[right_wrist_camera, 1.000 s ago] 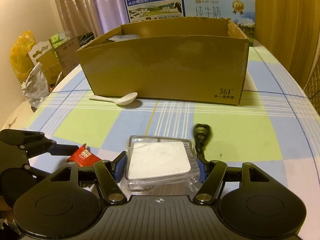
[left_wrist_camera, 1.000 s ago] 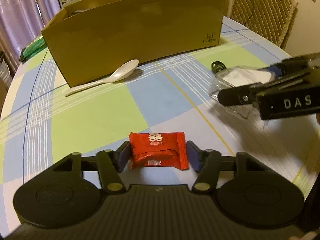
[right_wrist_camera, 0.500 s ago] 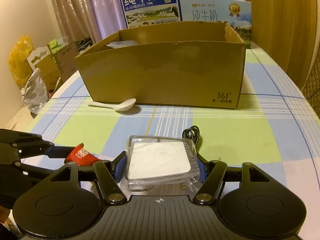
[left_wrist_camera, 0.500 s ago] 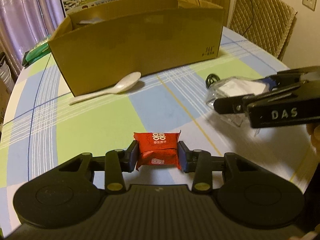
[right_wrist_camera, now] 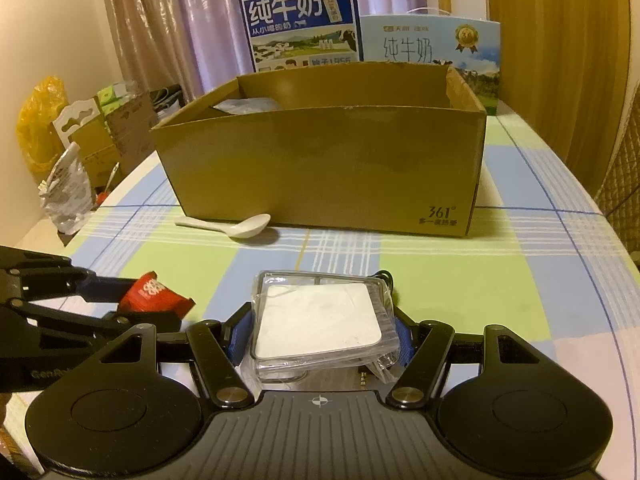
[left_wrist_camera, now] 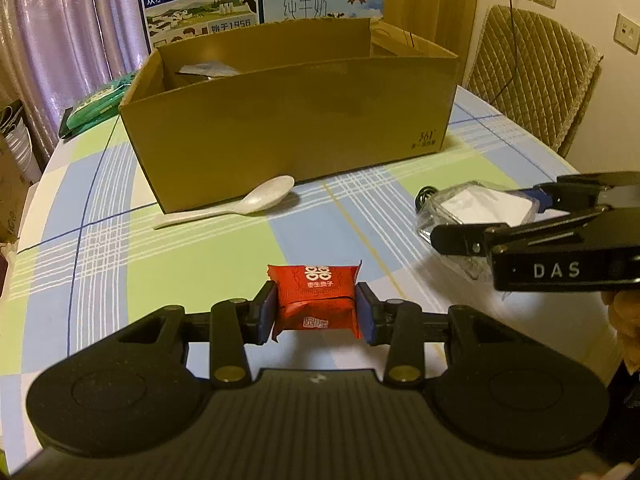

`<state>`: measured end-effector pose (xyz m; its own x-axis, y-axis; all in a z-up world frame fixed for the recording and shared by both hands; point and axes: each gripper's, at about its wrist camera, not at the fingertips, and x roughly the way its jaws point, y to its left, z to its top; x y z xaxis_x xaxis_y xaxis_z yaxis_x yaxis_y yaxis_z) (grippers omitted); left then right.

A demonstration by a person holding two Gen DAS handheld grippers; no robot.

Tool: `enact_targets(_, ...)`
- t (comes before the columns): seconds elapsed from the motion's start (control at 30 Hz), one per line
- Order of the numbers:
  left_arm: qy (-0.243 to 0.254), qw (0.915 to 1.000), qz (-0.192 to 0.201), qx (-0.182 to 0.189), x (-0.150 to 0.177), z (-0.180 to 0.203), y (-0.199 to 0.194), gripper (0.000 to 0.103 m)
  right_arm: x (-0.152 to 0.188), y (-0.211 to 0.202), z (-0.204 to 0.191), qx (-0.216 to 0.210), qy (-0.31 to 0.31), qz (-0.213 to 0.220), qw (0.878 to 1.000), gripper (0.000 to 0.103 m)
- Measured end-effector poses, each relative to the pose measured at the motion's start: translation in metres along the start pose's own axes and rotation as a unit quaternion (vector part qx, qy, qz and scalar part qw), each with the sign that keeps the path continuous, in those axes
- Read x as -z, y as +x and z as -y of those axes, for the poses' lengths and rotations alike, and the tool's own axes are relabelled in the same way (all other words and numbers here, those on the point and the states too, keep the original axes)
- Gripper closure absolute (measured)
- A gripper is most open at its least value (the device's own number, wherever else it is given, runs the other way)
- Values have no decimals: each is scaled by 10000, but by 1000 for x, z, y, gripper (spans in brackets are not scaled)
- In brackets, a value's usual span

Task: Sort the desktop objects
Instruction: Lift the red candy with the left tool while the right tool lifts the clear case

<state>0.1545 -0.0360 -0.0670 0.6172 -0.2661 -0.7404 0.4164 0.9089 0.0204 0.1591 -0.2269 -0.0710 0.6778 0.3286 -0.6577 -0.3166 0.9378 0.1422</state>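
In the left wrist view, the left gripper (left_wrist_camera: 316,312) has its jaws pinching a small red foil snack packet (left_wrist_camera: 315,298) from both sides, above the checked blue, green and white tabletop (left_wrist_camera: 100,248). Open cloth lies ahead up to the long brown cardboard box (left_wrist_camera: 296,120), whose near wall stands across the way. A white plastic spoon (left_wrist_camera: 236,204) lies just before that wall. Inside the box, at its left end, a pale wrapped item (left_wrist_camera: 208,70) shows; the rest is hidden. The right gripper (left_wrist_camera: 532,216) comes in from the right edge.

In the right wrist view, the right gripper (right_wrist_camera: 320,328) has its jaws pinching a clear plastic case with a white insert (right_wrist_camera: 320,320), clear of the cloth. The box (right_wrist_camera: 320,172) sits beyond bare cloth, the spoon (right_wrist_camera: 232,228) at its foot. The packet (right_wrist_camera: 154,294) hangs to the left, near the table's rounded edge.
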Motion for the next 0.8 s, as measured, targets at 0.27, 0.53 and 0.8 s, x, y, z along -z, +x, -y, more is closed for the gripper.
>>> enact_targets(0.27, -54, 10000, 67, 24, -3, 1, -2, 67, -2, -1, -1, 66, -38, 55, 10000, 39)
enact_targets(0.53, -75, 9999, 72, 13, -5, 1, -2, 67, -4, -2, 1, 111, -21, 102, 9999, 39)
enact_targets(0.8, -128, 9998, 124, 72, -8, 1, -5, 67, -6, -2, 3, 132, -6, 120, 9998, 39)
